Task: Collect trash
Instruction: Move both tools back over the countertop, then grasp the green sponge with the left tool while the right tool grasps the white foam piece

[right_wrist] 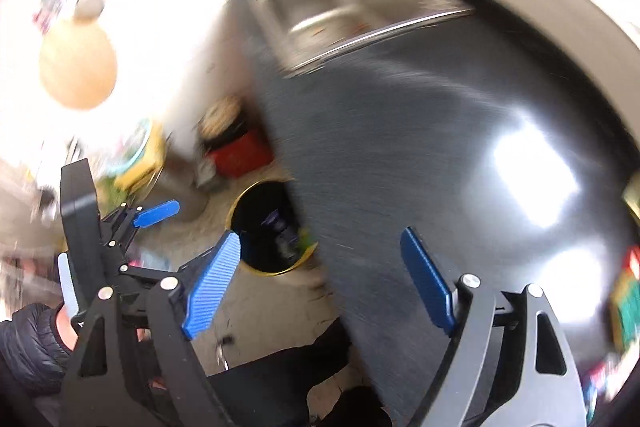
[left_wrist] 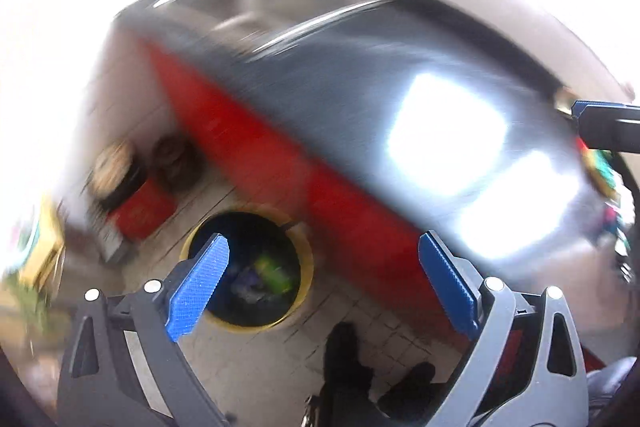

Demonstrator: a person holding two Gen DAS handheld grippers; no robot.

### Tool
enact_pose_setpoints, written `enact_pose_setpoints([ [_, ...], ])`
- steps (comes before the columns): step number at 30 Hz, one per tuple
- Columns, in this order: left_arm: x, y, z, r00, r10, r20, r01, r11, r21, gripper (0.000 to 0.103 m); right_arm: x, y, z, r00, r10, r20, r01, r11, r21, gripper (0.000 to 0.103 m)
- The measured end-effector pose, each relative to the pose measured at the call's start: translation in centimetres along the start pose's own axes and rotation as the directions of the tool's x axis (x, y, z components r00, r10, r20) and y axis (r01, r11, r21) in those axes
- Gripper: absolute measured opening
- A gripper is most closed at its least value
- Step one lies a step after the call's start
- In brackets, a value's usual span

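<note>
Both views are motion-blurred. A round yellow-rimmed trash bin (left_wrist: 248, 267) with a dark liner stands on the tiled floor beside the counter; green and purple trash (left_wrist: 268, 275) lies inside. My left gripper (left_wrist: 324, 283) is open and empty, above the bin's right side. The bin also shows in the right wrist view (right_wrist: 272, 231). My right gripper (right_wrist: 320, 279) is open and empty, over the counter's edge. The left gripper (right_wrist: 156, 213) shows at the left of that view. Colourful trash (right_wrist: 628, 291) lies at the counter's right end.
A dark grey counter (left_wrist: 380, 99) with a red front (left_wrist: 280, 163) runs diagonally, with a steel sink (right_wrist: 344, 11) at its far end. A red container (left_wrist: 140, 203) and pots stand on the floor near the wall. My dark shoes (left_wrist: 348, 351) are below.
</note>
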State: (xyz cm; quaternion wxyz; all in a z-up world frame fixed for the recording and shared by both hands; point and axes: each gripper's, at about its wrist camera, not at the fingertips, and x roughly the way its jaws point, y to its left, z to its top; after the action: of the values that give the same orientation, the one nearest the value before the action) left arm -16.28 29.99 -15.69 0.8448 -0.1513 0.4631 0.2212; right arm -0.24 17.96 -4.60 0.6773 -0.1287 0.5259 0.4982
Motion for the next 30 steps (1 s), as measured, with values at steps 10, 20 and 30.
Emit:
enact_pose_setpoints([
  [10,-1.9,-23.0,4.0,0.942,-0.334,-0.014,0.302,0.834,0.461,0.093,-16.0,-15.3,-13.4,0.920,-0.372,0.126,0.297,0.868,0.397,0.081],
  [20,-3.7,-35.0,1.2,0.883,-0.457,-0.109,0.400,0.610,0.684,0.093,-23.9,-21.3,-25.9,0.849,-0.518,0.102,0.334,0.676,0.657,0.081],
  [30,-3.0,-37.7,1.6,0.878,-0.462,-0.126,0.398,0.559,0.727,0.093,-24.7,-23.7,-27.1,0.847,-0.520,0.109,0.318,0.661,0.680,0.081],
])
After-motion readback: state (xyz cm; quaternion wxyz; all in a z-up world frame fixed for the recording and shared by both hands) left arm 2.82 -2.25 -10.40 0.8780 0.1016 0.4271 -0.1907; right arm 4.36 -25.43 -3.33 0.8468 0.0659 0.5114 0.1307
